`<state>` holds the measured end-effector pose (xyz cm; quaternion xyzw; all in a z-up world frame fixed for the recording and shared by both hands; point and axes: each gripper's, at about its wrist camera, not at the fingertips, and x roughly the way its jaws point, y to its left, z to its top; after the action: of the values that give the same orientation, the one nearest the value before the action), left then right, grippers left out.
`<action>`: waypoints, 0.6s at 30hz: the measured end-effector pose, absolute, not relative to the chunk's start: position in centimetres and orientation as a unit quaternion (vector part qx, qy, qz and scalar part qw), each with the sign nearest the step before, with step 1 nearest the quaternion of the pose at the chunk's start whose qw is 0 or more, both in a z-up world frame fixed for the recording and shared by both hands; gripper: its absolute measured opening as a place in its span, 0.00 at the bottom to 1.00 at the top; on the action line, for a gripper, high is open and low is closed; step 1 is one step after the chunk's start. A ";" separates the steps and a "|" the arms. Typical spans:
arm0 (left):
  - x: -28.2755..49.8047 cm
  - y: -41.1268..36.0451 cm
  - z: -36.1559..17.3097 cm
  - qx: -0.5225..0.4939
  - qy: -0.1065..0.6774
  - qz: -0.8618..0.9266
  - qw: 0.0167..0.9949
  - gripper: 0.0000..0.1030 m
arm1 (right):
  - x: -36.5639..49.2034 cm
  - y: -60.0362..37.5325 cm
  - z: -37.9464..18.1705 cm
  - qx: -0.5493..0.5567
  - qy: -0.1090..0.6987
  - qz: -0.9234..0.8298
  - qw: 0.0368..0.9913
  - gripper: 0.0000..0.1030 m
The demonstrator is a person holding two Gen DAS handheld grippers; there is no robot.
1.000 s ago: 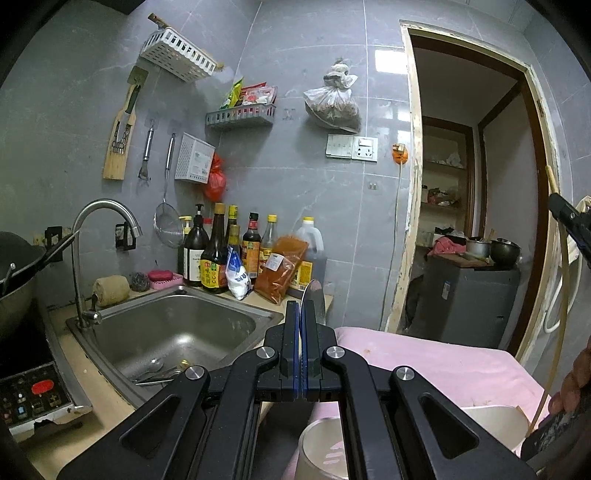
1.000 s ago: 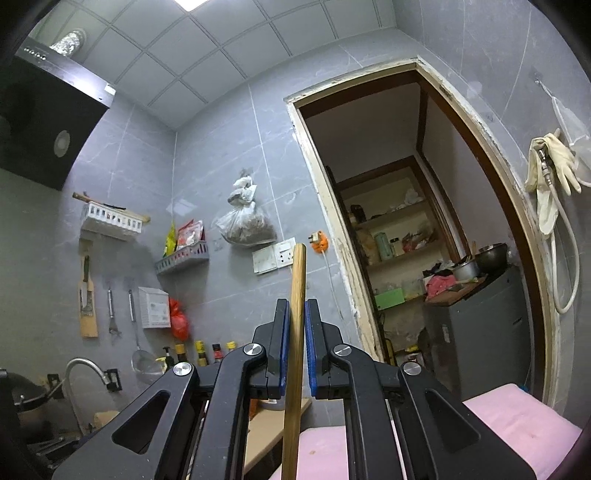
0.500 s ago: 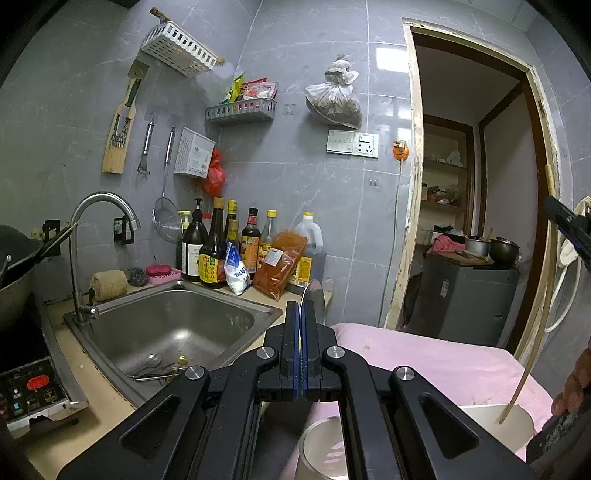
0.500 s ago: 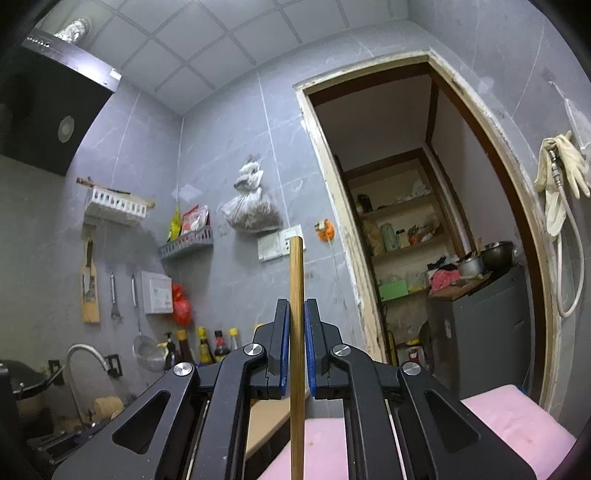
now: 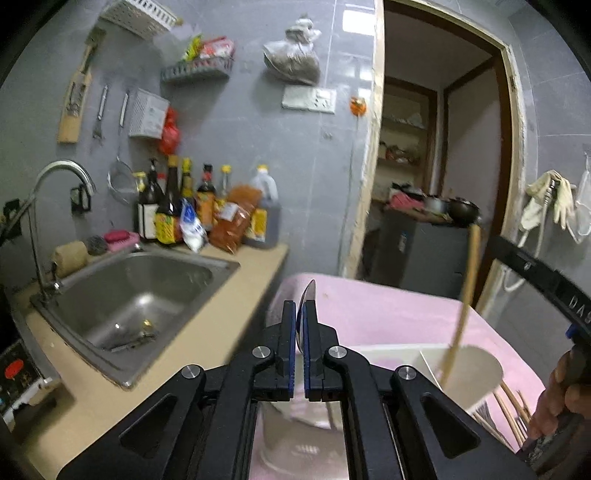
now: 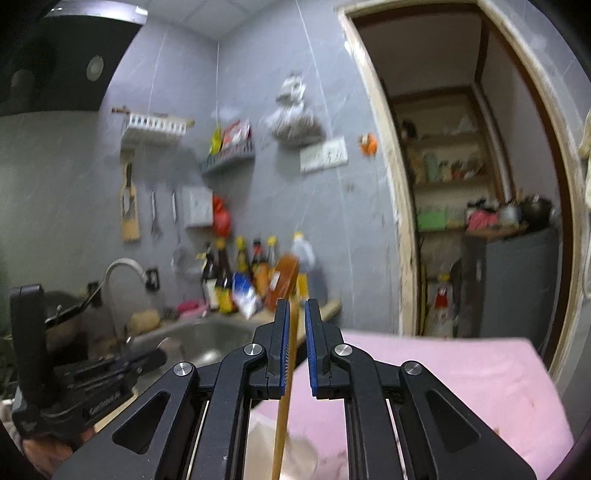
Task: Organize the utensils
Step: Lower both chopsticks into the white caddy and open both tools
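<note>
Right gripper (image 6: pixel 295 347) has just parted its jaws, freeing the long wooden chopstick (image 6: pixel 286 384) into the white divided holder (image 5: pixel 476 360) below it; left gripper (image 5: pixel 299 343) stays clamped on the metal spoon (image 5: pixel 308 295), likely next in.

I'm in a small, pretty lived-in home kitchen: grey tiled walls, a stainless steel sink (image 5: pixel 133 291) with a curved chrome faucet (image 5: pixel 48 206), and a bunch of dark sauce bottles (image 5: pixel 177 206) lined up on the beige countertop (image 5: pixel 236 295). There's a wooden knife holder (image 5: pixel 75 92) and white plastic racks (image 5: pixel 138 14) hanging on the wall, plus an open doorway (image 5: pixel 439 147) into a pantry with cluttered shelves.
</note>
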<state>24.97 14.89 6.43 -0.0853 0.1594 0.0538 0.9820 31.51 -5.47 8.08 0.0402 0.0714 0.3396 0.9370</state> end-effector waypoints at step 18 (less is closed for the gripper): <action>21.7 10.9 8.9 -0.093 0.114 -0.001 0.989 0.72 | 27.8 -12.5 8.5 0.049 0.069 0.312 0.946 1.00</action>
<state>21.74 10.87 8.86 -0.0929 0.1135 -0.0015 0.9892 27.77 -12.47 8.45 0.0488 0.0686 0.3116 0.9465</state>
